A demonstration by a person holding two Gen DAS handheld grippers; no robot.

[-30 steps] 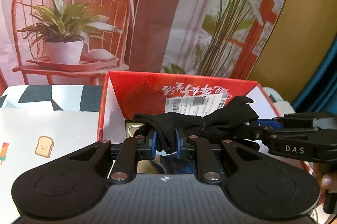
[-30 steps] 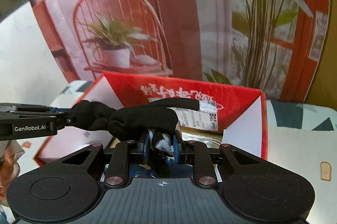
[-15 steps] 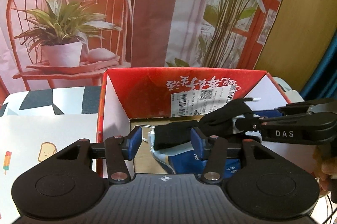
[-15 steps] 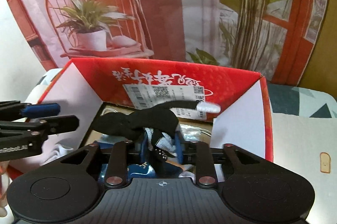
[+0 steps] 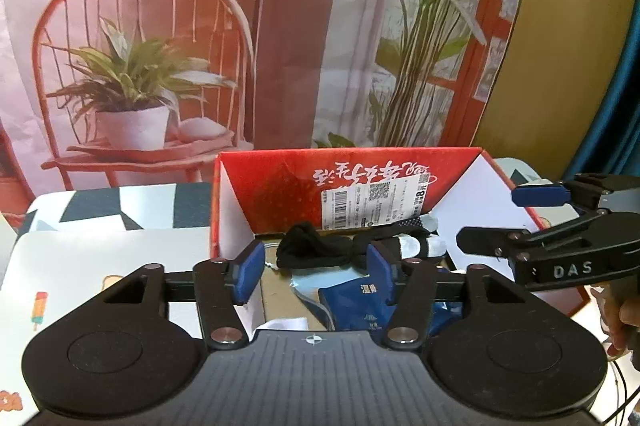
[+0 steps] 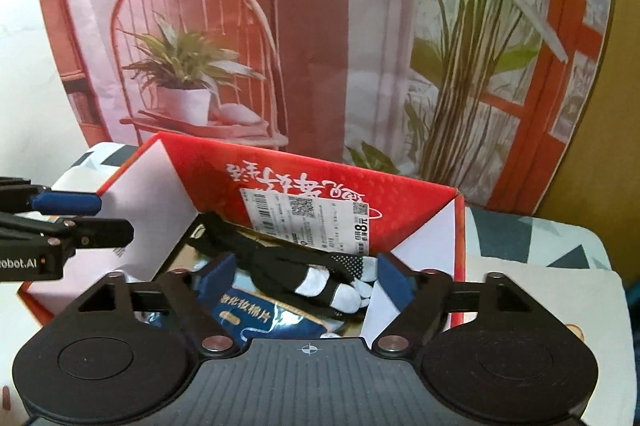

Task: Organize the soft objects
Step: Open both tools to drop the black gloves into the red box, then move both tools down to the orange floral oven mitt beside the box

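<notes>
A black glove with white and grey fingertips (image 5: 344,246) (image 6: 304,274) lies inside the open red cardboard box (image 5: 360,182) (image 6: 304,182), on top of blue packets (image 5: 360,302) (image 6: 256,314). My left gripper (image 5: 312,270) is open and empty, just in front of the glove. My right gripper (image 6: 304,278) is open and empty, with the glove lying between and beyond its blue pads. The right gripper also shows at the right of the left wrist view (image 5: 552,226), and the left gripper at the left of the right wrist view (image 6: 72,218).
The box stands on a table with a patterned cloth (image 5: 88,250) (image 6: 552,266). A printed backdrop of a chair and plants (image 5: 160,66) hangs behind. A white label (image 5: 376,202) is stuck on the box's back wall.
Both grippers held the black glove over the box. The left opened first, then the right. The glove dropped into the box and both grippers pulled back slightly.
</notes>
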